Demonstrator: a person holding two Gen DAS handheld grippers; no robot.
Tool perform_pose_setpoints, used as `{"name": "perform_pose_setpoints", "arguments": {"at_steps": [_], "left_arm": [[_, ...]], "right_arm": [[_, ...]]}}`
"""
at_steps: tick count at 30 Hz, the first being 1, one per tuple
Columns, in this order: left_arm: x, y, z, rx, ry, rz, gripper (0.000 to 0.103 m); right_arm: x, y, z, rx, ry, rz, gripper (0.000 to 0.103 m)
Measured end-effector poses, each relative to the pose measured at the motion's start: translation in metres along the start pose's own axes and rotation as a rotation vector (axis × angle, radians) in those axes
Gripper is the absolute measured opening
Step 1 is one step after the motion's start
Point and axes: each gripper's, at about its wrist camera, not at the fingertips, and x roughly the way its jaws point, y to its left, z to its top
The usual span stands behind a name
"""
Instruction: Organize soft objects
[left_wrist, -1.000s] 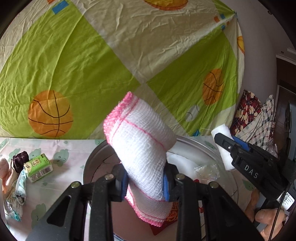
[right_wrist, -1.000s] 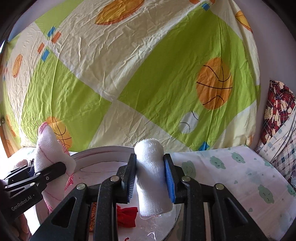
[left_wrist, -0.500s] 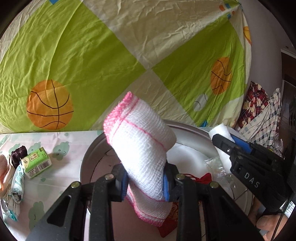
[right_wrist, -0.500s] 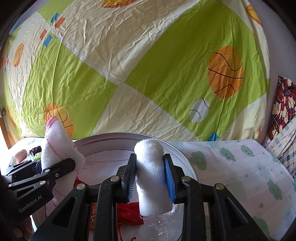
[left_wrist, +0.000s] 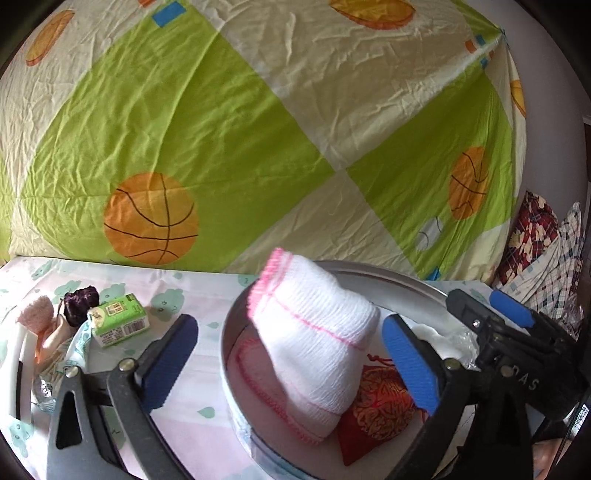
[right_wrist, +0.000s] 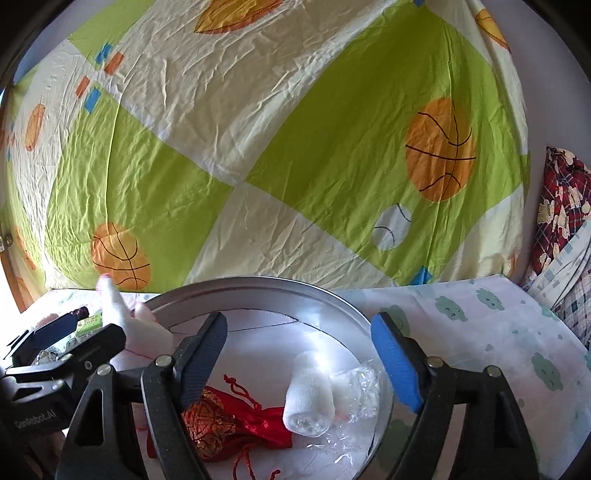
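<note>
Left wrist view: left tongs (left_wrist: 288, 354) wide apart around pink-edged cloth (left_wrist: 314, 347); right tongs (right_wrist: 299, 365) wide apart above gauze roll (right_wrist: 308, 400)

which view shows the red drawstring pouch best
The right wrist view: the red drawstring pouch lies mostly exposed in the metal basin, cords visible. In the left wrist view, the pink-edged cloth covers much of it.

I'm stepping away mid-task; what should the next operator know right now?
Left gripper: open, jaws either side of the pink-edged white cloth, which sits in the round metal tin.
Right gripper: open above the tin, holding nothing.
In the tin: white gauze roll, red drawstring pouch, clear plastic wrap.
Done: cloth and roll are in.
Left: perhaps the pink fluffy item and dark item beside the green carton.
</note>
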Motion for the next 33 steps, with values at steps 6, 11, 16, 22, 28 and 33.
{"name": "perform_pose_setpoints", "arguments": {"at_steps": [6,11,16,22,28,33], "left_arm": [[-0.025,0.026,0.005,-0.074,-0.069,0.09,0.102],[-0.037,0.034,0.002,-0.048,-0.096,0.154,0.102],[-0.041,0.037,-0.003,-0.029,-0.095,0.175,0.102],[-0.043,0.035,-0.008,-0.002,-0.101,0.189,0.102],[-0.039,0.031,-0.011,0.035,-0.088,0.211,0.102],[-0.037,0.029,-0.013,0.061,-0.082,0.228,0.102]], "right_arm": [[-0.036,-0.025,0.007,0.133,-0.172,-0.101,0.083],[-0.043,-0.035,0.006,0.214,-0.187,-0.109,0.085],[-0.054,-0.037,0.006,0.231,-0.236,-0.166,0.085],[-0.06,-0.046,0.004,0.288,-0.272,-0.181,0.088],[-0.055,-0.041,0.001,0.282,-0.25,-0.162,0.088],[-0.057,-0.037,-0.002,0.278,-0.29,-0.169,0.088]]}}
